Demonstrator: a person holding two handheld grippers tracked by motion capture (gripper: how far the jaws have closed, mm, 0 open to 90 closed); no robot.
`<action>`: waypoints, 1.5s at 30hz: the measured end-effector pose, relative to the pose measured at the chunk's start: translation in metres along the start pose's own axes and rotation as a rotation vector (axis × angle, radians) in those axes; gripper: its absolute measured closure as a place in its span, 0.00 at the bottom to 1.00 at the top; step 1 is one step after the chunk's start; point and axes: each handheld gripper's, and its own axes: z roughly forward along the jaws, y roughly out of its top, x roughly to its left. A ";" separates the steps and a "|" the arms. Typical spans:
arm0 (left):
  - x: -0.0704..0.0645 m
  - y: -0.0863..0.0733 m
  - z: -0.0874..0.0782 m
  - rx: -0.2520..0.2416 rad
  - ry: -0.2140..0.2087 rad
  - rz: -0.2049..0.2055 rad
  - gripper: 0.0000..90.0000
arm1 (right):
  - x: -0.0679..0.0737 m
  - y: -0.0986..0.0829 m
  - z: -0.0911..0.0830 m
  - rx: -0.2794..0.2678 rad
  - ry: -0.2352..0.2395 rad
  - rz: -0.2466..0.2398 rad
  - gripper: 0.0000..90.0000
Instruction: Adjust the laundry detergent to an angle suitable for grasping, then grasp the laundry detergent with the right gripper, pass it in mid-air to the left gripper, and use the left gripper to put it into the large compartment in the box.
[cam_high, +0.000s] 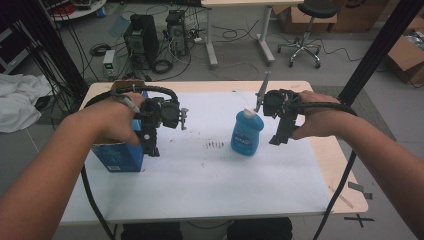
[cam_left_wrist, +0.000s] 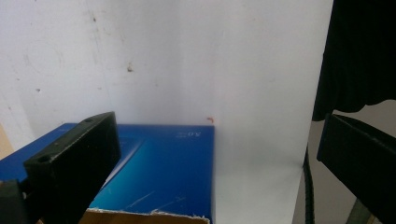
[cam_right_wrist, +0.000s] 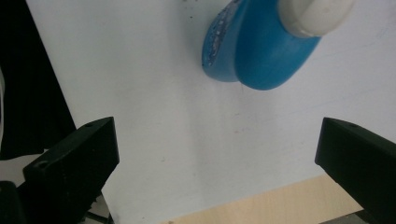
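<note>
Bottle (cam_high: 247, 133) upright, just left of right gripper (cam_high: 280, 117); farther from left gripper (cam_high: 162, 117) over box (cam_high: 117, 156). Both spread wide, empty.

Beyond the white-topped table (cam_high: 200, 185) lies a grey floor (cam_high: 240, 62) with computer towers (cam_high: 141, 37), tangled cables, a stool (cam_high: 306, 30) and cardboard boxes (cam_high: 407, 55).

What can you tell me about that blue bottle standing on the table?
The blue bottle looks like smooth plastic, with a rounded, flattish body that narrows to an off-white cap at the top. A label with white lettering covers its front. It stands upright on the white table top, right of the middle. Nothing grips it: the right gripper is held just beside it, jaws open and apart from it.
</note>
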 end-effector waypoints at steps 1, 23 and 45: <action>0.000 0.000 0.000 -0.002 0.000 0.000 0.00 | 0.002 0.001 0.000 0.000 0.003 -0.006 0.00; 0.008 0.001 -0.007 0.002 0.004 -0.020 0.00 | -0.006 0.005 -0.002 -0.020 0.009 -0.045 0.00; 0.008 0.006 -0.005 0.010 0.004 0.011 0.00 | -0.007 0.009 -0.008 -0.032 -0.013 -0.037 0.00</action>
